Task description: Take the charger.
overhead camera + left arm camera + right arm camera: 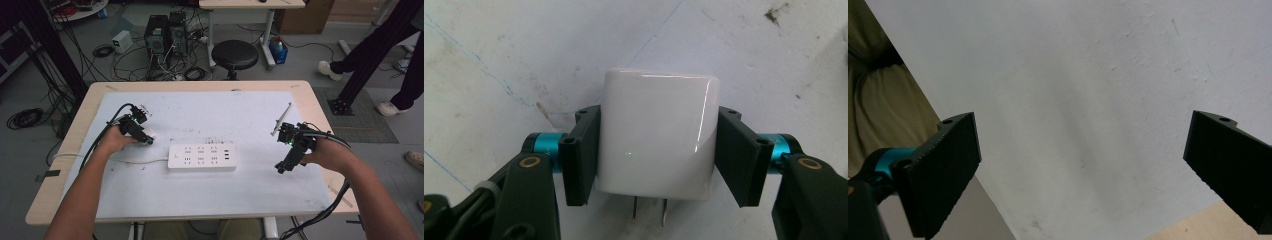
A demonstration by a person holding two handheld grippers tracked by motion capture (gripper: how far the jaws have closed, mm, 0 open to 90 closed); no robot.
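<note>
Since the left gripper (656,145) is already clamped on the white charger block (656,135), I'd say the pick-up part is basically done. Both pads (581,150) press flat on its sides, and its two metal prongs (649,210) poke back toward the camera. From the high view the block (148,136) sits low by the table mat (210,110), just left of the white power strip (202,157), near where the strip's cord runs off to the left.

What's left, as far as I can judge: lift it, turn the prongs toward a socket and push it into the strip. None of that has started yet.

Over on the other side, the right gripper (1080,165) hangs above bare mat near the table edge with its jaws wide apart, holding nothing.

Labels: zero. No logo or printing I can read on the charger's glossy face, and the strip is too small to make out any writing.
</note>
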